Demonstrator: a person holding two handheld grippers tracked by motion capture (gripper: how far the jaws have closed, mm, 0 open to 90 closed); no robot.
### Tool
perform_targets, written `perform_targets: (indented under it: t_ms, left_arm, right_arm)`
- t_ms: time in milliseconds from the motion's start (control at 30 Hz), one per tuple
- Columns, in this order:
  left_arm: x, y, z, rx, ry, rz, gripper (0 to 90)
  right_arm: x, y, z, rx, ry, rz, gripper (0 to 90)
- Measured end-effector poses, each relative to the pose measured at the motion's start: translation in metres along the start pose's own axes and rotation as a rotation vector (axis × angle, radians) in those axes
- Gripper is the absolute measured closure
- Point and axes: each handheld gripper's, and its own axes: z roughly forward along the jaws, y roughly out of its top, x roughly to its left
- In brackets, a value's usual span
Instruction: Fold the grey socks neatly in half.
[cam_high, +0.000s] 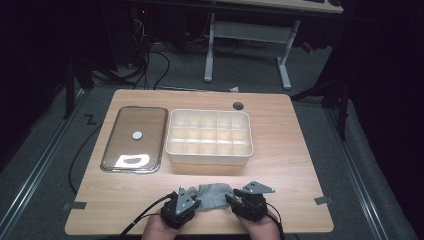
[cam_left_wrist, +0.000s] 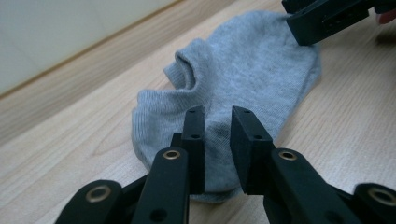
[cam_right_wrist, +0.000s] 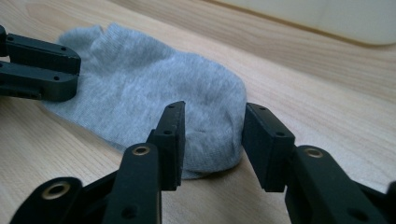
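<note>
Barely begun: sock (cam_high: 214, 196) lies flat on the worktop (cam_high: 280, 165), left claw (cam_left_wrist: 217, 122) and right claw (cam_right_wrist: 212, 123) both released astride its ends; gripping and whatever follows remain.

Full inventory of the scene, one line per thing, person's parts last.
sock: 1, grey, near table edge, lying flat between the two grippers
divider box: 1, white, many compartments, table centre
lid: 1, clear with metal rim, flat on the table left of the box
table: 1, light wood
second table frame: 1, white legs, behind the table
cables: several, black, on the grey floor
left hand-held gripper: 1, black, jaws narrow over the sock's cuff end, gap showing
right hand-held gripper: 1, black, jaws apart astride the toe end
hands: 2, bottom edge
</note>
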Motion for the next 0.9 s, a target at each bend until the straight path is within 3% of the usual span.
perform_targets:
  t_ms: [233, 367, 567, 733, 900]
  left_arm:
    - [-0.0017, -0.0015, 0.0006, 0.011, 0.015, 0.017, 77.4]
    - [-0.0011, -0.0038, -0.0011, 0.01, 0.031, 0.03, 78.0]
    - [0.0013, -0.0042, -0.0019, 0.017, 0.06, 0.041, 78.5]
    - [0.0055, -0.0036, -0.0017, 0.024, 0.073, 0.038, 78.5]
    - [0.0067, -0.0016, -0.0014, 0.032, 0.066, 0.021, 78.4]
  right_arm:
    - [0.0004, -0.0017, 0.0055, 0.034, -0.016, -0.003, 57.1]
    - [0.0028, -0.0022, 0.0065, 0.029, -0.017, -0.012, 61.6]
    - [0.0057, 0.0002, 0.0094, 0.039, 0.012, -0.018, 77.5]
    - [0.0063, -0.0002, 0.0086, 0.03, 0.027, -0.041, 81.8]
    - [0.007, -0.0009, 0.0036, -0.017, 0.029, -0.036, 82.1]
